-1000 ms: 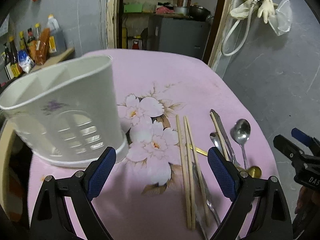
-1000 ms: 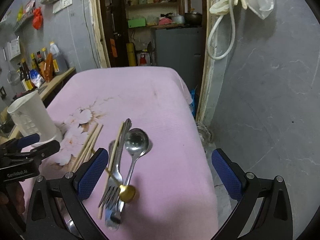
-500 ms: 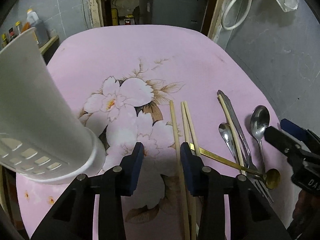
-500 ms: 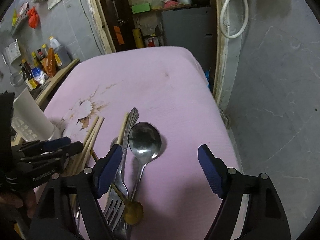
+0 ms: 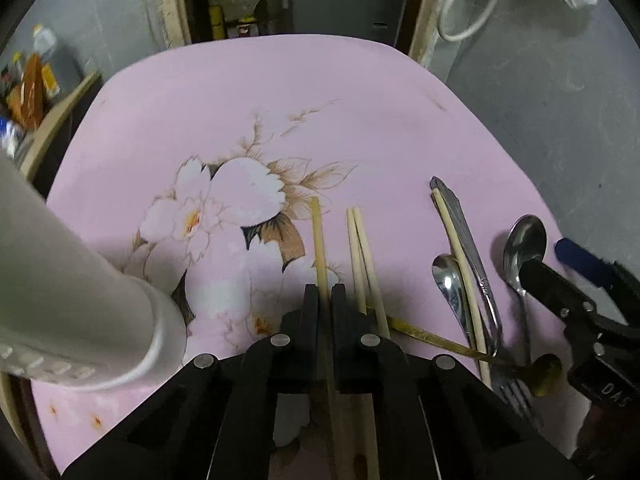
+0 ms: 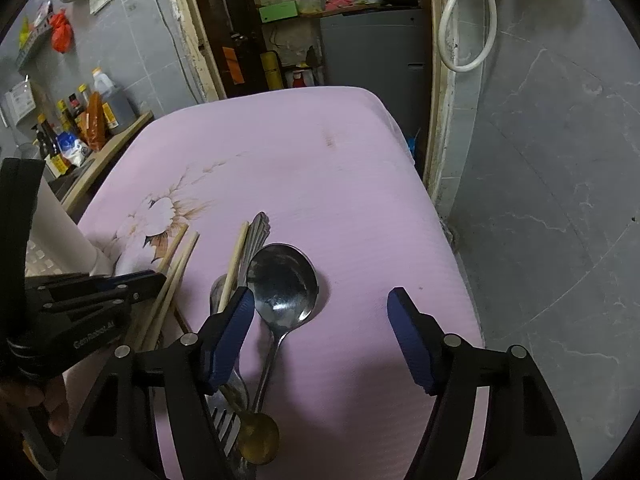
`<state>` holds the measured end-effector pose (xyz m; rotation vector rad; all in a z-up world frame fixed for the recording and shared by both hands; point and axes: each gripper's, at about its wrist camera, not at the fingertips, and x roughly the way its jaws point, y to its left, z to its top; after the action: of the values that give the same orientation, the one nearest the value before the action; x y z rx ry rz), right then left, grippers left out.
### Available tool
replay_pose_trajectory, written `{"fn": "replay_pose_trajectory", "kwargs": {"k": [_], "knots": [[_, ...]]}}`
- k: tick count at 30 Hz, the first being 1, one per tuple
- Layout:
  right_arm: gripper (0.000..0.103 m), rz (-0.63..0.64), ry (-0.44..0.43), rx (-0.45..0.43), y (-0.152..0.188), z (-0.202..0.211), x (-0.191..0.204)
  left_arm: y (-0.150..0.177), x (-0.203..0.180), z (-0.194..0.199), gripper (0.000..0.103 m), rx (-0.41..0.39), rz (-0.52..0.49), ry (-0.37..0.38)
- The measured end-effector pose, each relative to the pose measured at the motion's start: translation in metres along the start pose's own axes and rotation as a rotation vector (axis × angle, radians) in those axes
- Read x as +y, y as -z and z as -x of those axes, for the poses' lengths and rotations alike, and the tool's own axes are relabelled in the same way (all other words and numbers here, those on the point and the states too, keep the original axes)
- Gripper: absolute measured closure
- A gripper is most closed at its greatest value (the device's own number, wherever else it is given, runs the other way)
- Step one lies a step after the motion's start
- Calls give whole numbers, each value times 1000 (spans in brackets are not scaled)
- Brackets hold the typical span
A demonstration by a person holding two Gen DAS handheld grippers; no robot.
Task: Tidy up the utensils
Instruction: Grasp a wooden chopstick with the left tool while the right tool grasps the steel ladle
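Note:
My left gripper (image 5: 324,292) is shut on a single wooden chopstick (image 5: 319,240) lying on the pink flowered tablecloth (image 5: 280,92). A pair of chopsticks (image 5: 362,248) lies just right of it. Further right lie a fourth chopstick (image 5: 456,240), a knife handle (image 5: 466,236), a small spoon (image 5: 446,276), a large spoon (image 5: 524,236), a gold spoon (image 5: 546,368) and a fork (image 5: 514,394). The white utensil holder (image 5: 60,280) stands at the left. My right gripper (image 6: 320,312) is open over the large spoon (image 6: 282,280), beside the fork (image 6: 224,420) and gold spoon (image 6: 258,440).
The table's right edge (image 6: 460,264) drops to a grey tiled floor. Bottles (image 6: 80,120) stand on a counter at the far left. A doorway with shelves (image 6: 320,4) lies beyond the table. My left gripper also shows in the right wrist view (image 6: 158,280).
My left gripper moved right and down and closed from wide open onto the single chopstick. My right gripper moved forward and lower over the large spoon and narrowed somewhat.

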<state>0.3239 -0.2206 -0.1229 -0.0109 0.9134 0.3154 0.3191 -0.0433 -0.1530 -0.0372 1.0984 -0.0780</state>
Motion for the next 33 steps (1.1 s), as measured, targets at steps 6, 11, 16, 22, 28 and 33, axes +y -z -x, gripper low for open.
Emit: {"fn": "replay_pose_trajectory", "kwargs": {"k": [6,11,16,22,28,33], "knots": [[35,36,25,-2,-1,-6,14,22,15,19,100,-25,113,19],[41,68,70,-9,-4,-15,25,47,27,40,100,-61,214,-8],[49,103,121,-19,-6,-24,33,64,32,53,100,-60,269,-22],[49,100,140,-25,-2,-24,33,56,36,52,96,16,242,21],[56,77,132,-28,1,-22,30,41,36,46,96,107,191,14],[63,60,95,-26,3,-18,28,33,39,44,100,120,217,23]]}}
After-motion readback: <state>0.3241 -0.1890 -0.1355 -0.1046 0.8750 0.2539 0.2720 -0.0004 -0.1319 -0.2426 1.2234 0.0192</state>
